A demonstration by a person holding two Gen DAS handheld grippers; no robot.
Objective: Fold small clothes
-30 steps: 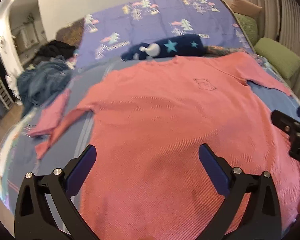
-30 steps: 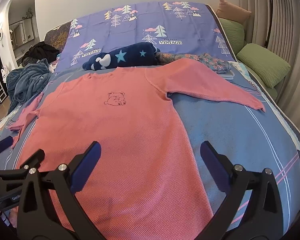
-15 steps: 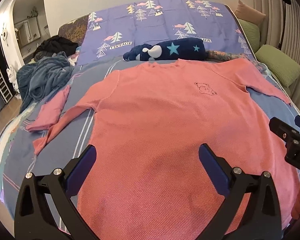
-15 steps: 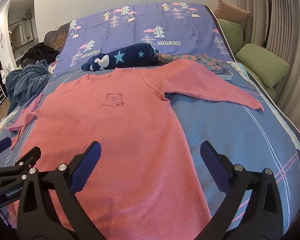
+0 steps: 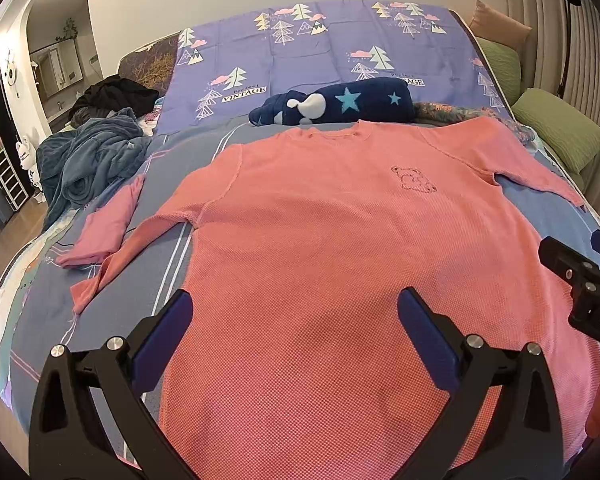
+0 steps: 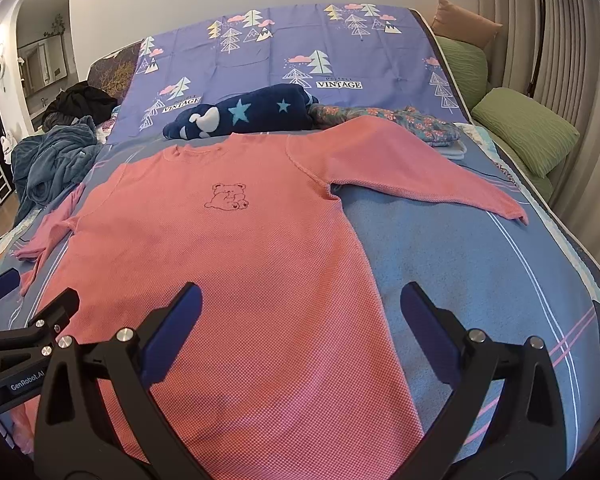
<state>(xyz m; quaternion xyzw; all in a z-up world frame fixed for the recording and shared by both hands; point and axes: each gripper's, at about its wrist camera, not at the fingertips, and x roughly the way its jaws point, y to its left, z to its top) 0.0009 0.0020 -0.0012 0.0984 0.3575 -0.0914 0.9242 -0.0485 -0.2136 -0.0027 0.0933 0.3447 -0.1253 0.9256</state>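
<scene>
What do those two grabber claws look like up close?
Both the left gripper and the right gripper have black plastic arms shaped like a V, silver screws and dark blue pads on the fingers. The left one carries white "GenRobot.AI" lettering on its side.

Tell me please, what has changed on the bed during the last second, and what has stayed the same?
Only the left gripper moved: its view pulled back and levelled, showing more of the bed. Nothing was grasped or released. Both the left and the right gripper stay open above the hem of the pink waffle-knit long-sleeved shirt, which lies flat as before, sleeves spread. The navy star-patterned plush roll has not moved.
</scene>
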